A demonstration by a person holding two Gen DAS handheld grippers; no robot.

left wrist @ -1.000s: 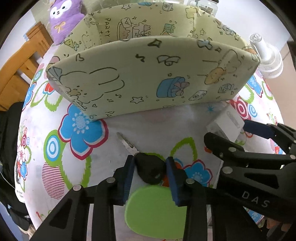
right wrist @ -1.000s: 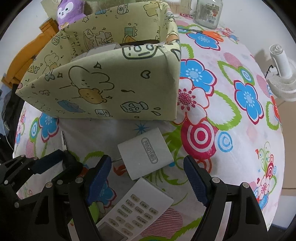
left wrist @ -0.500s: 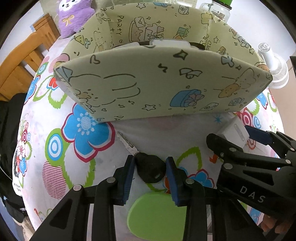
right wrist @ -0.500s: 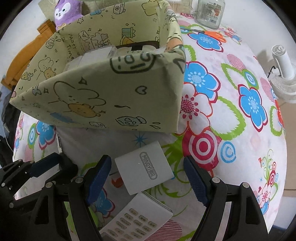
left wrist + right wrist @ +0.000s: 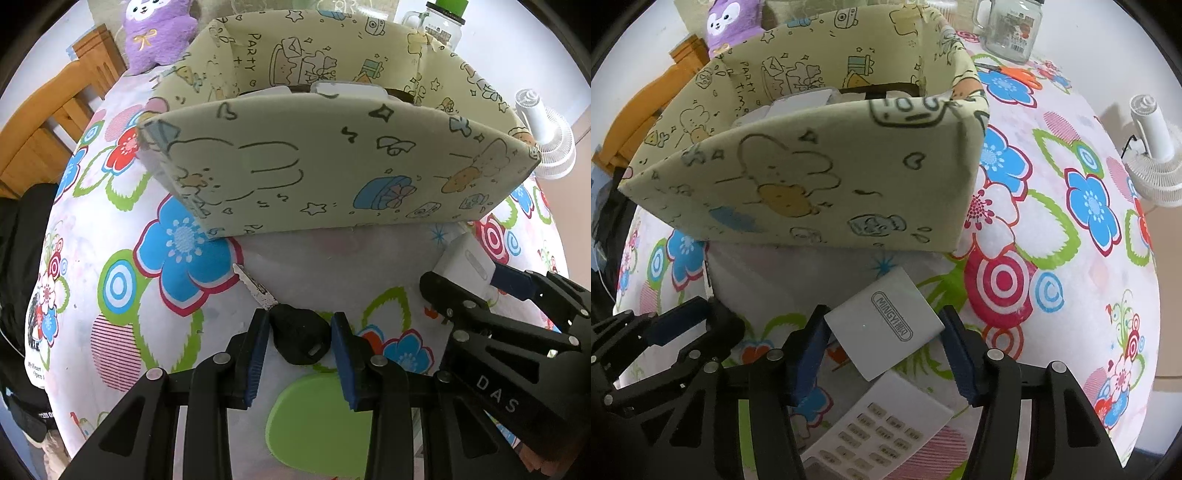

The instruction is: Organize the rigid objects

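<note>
1. Key [image 5: 295,334] sits clamped by its black head between the pads of the left gripper [image 5: 300,338]; the metal blade sticks out ahead and to the left, over the floral surface [image 5: 122,288].
2. Right gripper [image 5: 882,341] has just been closing around the white charger [image 5: 884,325]. Its pads now touch or nearly touch the charger's corners, which lie skewed between them; I cannot tell whether the grip is firm yet.
3. Judging from the task, the step in hand is to secure both items and carry them into the fabric bin [image 5: 332,166], which stands just beyond both grippers with a few white things already inside.
4. To do it well, finish the squeeze on the charger before lifting. Held corner to corner, it may twist or slip, so a lift should start slowly and level.
5. The remote [image 5: 882,432] lies just beneath the charger's near edge, touching or overlapping it. Raise the charger straight up so the remote is not dragged along.
6. The bin's near wall is tall and soft. Both grippers need to clear its rim fully before moving forward, or the wall will fold inward.
7. The grippers sit close side by side, so lift one at a time or keep them parallel to avoid a knock.
8. The key's blade leads, so keep it above the rim when crossing.
</note>
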